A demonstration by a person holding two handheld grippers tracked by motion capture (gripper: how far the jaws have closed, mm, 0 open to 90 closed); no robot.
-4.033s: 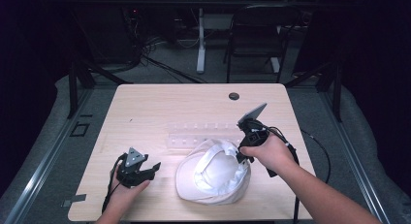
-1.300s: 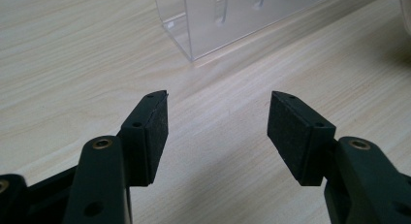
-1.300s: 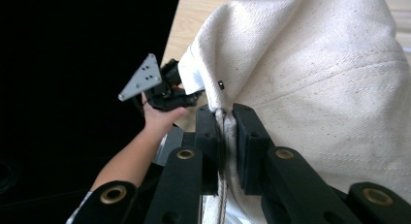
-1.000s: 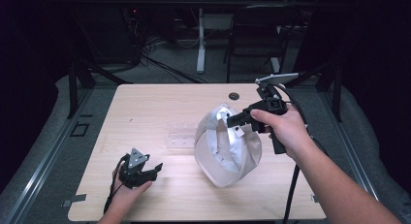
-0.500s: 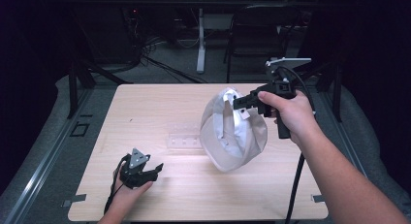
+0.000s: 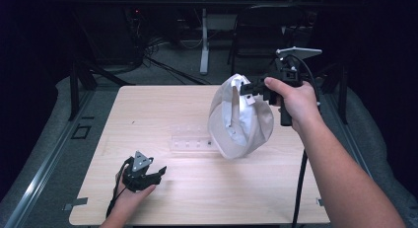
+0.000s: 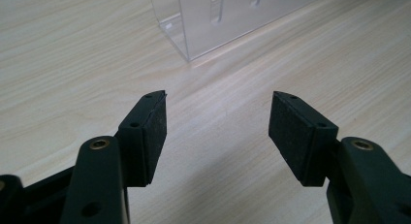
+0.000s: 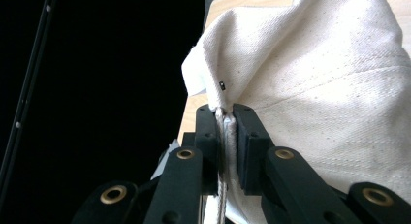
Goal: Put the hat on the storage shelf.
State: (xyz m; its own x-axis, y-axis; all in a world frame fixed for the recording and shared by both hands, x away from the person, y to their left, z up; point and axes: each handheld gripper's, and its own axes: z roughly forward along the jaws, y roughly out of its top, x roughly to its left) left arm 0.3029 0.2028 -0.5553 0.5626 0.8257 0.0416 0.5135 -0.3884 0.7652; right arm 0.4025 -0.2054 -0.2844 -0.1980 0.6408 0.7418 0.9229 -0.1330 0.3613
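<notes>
A white cloth bag (image 6: 241,122) hangs in the air over the right half of the table, its mouth turned to the left. My right gripper (image 6: 250,88) is shut on the bag's top edge; in the right gripper view the seam of the white cloth bag (image 8: 320,78) is pinched at my right gripper (image 8: 224,112). A clear plastic rack (image 6: 191,139) lies on the table under and left of the bag. My left gripper (image 6: 156,173) rests near the front left, open, and in the left gripper view my left gripper (image 7: 217,124) points toward the clear plastic rack (image 7: 218,15).
The wooden table (image 6: 148,114) has a metal rail (image 6: 44,161) along its left side. Behind the table stand a dark chair (image 6: 261,25) and a white post (image 6: 203,40) among floor cables. A black cable (image 6: 298,188) trails from the right gripper.
My right gripper has lifted the bag off the table, up and toward the far right; it now hangs free. The left gripper has stayed in place.
</notes>
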